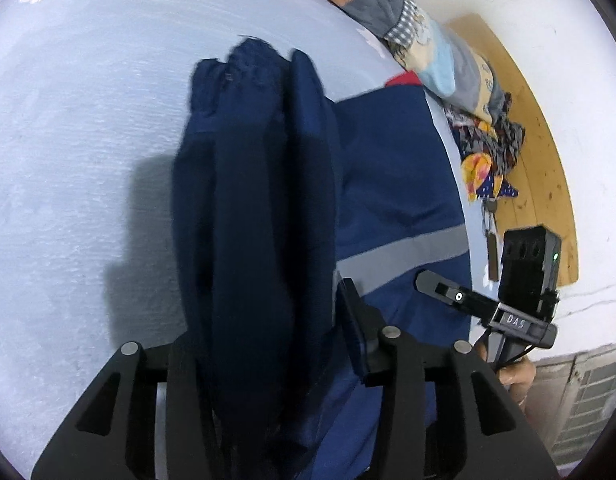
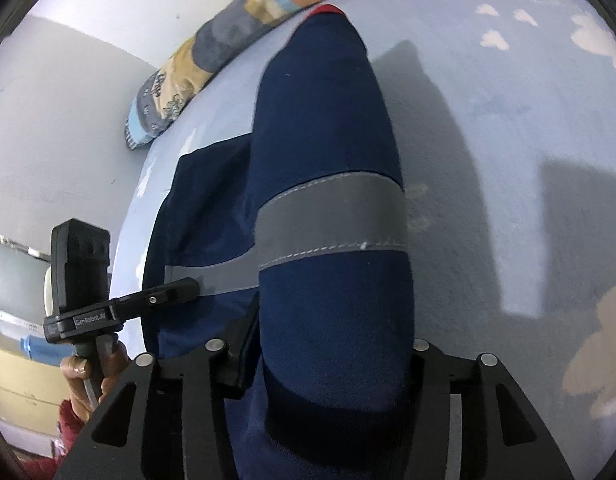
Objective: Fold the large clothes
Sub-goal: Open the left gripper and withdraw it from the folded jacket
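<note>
- A pale blue bed sheet (image 1: pixel 87 168) covers the whole work surface; in the right wrist view it carries white cloud prints at the far right.
- A patchwork quilt (image 2: pixel 211 52) in orange, grey, tan and light blue lies bunched along the far edge of the sheet, against a white wall (image 2: pixel 67 128).
- In the left wrist view a wooden board (image 1: pixel 544 168) leans on the wall to the right, with a heap of patterned cloths (image 1: pixel 492 148) on it beside the sheet's edge.
- Grey tiles (image 1: pixel 588 400) show low at the near right of that view.
- The task's thing, a navy work garment (image 1: pixel 388 168) with a grey reflective band (image 2: pixel 332 220) and a red patch at its far end, lies on the sheet between the two grippers.
- The left gripper (image 1: pixel 267 344) has a thick, dark bunched fold of the garment between its fingers, draping away from the camera; the jaws stand part-way apart, and whether the pads press the cloth I cannot tell.
- The right gripper (image 2: pixel 328 344) straddles a rounded roll of the garment that fills its gap; the jaws are fairly wide, and whether they pinch it I cannot tell.
- Each view shows the other gripper at its edge, held by a hand (image 2: pixel 87 380).
- Writing: "DAS" on the right gripper's body in the left view; "GenRobot.AI" on the left gripper's body in the right view.
</note>
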{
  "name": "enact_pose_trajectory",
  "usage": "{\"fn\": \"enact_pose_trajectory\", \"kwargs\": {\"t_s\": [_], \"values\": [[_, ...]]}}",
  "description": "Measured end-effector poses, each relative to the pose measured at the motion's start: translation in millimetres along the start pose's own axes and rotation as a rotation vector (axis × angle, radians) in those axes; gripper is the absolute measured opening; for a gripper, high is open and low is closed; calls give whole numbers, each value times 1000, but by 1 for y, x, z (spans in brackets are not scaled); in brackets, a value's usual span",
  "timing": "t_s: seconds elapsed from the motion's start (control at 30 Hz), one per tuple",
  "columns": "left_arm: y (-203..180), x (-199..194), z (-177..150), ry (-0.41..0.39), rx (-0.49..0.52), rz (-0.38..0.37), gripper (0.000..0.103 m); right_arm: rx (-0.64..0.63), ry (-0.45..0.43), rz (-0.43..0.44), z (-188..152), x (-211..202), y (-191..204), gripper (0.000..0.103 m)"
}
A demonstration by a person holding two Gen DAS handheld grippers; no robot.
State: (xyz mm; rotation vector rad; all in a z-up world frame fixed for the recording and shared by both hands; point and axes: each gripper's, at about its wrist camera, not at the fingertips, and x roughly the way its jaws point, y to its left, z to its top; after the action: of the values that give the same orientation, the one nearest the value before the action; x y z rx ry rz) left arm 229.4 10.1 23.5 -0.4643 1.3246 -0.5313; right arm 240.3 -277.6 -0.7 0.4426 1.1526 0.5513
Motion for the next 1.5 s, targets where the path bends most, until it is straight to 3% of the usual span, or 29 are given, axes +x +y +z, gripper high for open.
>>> {"fn": "enact_pose_trajectory", "kwargs": {"t_s": [0.07, 0.2, 0.27, 0.37, 0.4, 0.5, 0.63, 0.7, 0.8, 0.97, 1.07, 1.27, 1.4, 1.5], "values": [[5, 0, 2, -2, -22, -1, 43, 5, 0, -15, -1, -1, -1, 60], [11, -8, 4, -50, -55, 29, 49, 20, -38, -79, 1, -13, -3, 63], [10, -11, 7, -85, -60, 59, 50, 24, -94, -117, 2, -27, -6, 60], [8, -14, 11, -139, -74, 90, 50, -94, -230, -256, 2, -46, 12, 58], [7, -17, 12, -168, -72, 109, 51, -108, -256, -250, 2, -50, 15, 58], [2, -18, 16, -216, -47, 151, 51, -133, -345, -111, 2, -60, 28, 57], [-5, -9, 22, -243, 15, 241, 54, -108, -296, -14, 8, -40, 35, 53], [-7, -5, 25, -263, 50, 298, 56, -90, -261, -3, 11, -29, 34, 53], [-6, -1, 29, -290, 80, 380, 69, -66, -227, -34, 16, -16, 35, 45], [7, 5, 34, -294, 51, 403, 78, -14, -203, -39, 16, -16, 23, 34], [15, 3, 31, -291, 11, 373, 80, 7, -194, -38, 13, -21, 19, 33], [10, -29, -15, -357, 14, 449, 79, 16, -219, -55, -13, -42, 12, 38], [-28, -55, -63, -457, 140, 494, 79, -97, -260, -136, -54, -66, 30, 39], [-58, -70, -123, -554, 232, 443, 79, -156, -297, -150, -87, -77, 44, 38]]}}
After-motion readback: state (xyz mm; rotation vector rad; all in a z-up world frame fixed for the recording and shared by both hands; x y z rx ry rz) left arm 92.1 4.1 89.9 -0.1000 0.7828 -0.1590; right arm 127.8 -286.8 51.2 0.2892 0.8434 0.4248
